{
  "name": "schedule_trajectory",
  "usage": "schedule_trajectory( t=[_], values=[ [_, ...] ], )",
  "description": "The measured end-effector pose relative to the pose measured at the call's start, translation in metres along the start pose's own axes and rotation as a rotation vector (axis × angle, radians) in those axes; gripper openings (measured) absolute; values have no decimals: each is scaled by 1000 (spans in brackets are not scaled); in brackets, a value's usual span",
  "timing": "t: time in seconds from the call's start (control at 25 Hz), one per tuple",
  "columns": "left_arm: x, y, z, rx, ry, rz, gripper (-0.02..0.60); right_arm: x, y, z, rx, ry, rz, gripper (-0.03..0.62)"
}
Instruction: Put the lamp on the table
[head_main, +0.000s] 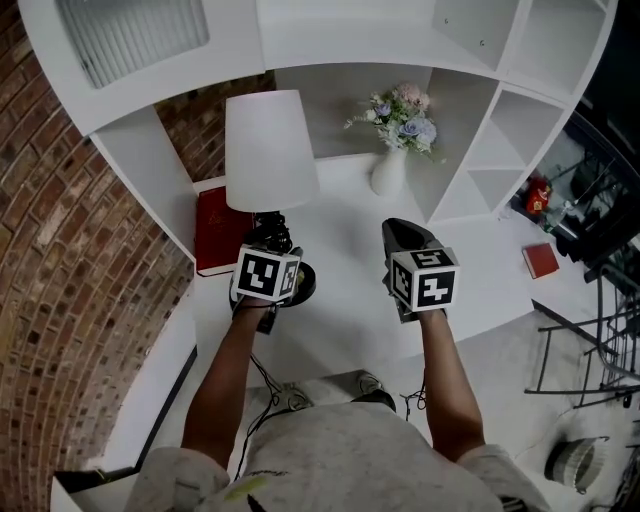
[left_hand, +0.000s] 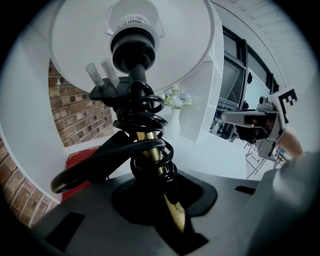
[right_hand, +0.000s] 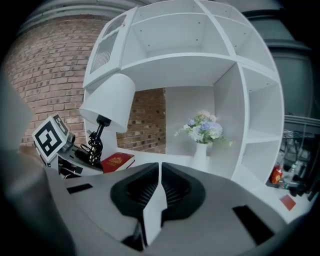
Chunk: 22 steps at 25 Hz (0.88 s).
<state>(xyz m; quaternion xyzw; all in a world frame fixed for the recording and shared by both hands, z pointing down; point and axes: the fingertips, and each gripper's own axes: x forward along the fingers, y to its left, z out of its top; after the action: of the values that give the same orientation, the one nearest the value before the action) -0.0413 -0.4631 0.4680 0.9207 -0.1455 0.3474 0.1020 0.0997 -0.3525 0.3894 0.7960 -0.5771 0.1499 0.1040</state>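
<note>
White desk (head_main: 350, 205) beneath shelving (head_main: 520, 120), brick wall (head_main: 60, 250) at left. Lamp (head_main: 270, 150) held over desk's left part, long axis steep, shade uppermost; base contact with desk possibly made, not resolved. Cord-wrapped stem (left_hand: 150, 145) clamped by left hand-held gripper (head_main: 271, 242). Right hand-held gripper (head_main: 405, 235) closed, empty, near on right.

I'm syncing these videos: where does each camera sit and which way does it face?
Head view: on the person's head, looking steeply down at the table; shows both forearms, left gripper, right gripper.
Left gripper view: on that gripper, looking up the lamp its jaws clamp.
Right gripper view: on that gripper, looking past its shut, empty jaws toward the flowers.
Shared: all three show lamp and flowers.
</note>
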Motion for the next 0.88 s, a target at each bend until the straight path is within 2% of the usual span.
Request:
schedule_trajectory(
  t=[0.44, 0.88],
  values=[
    [28, -28, 18, 59, -39, -61, 97, -27, -29, -7, 16, -9, -109, 5],
    [68, -89, 36, 167, -75, -189, 97, -71, -72, -26, 85, -10, -239, 5]
  ],
)
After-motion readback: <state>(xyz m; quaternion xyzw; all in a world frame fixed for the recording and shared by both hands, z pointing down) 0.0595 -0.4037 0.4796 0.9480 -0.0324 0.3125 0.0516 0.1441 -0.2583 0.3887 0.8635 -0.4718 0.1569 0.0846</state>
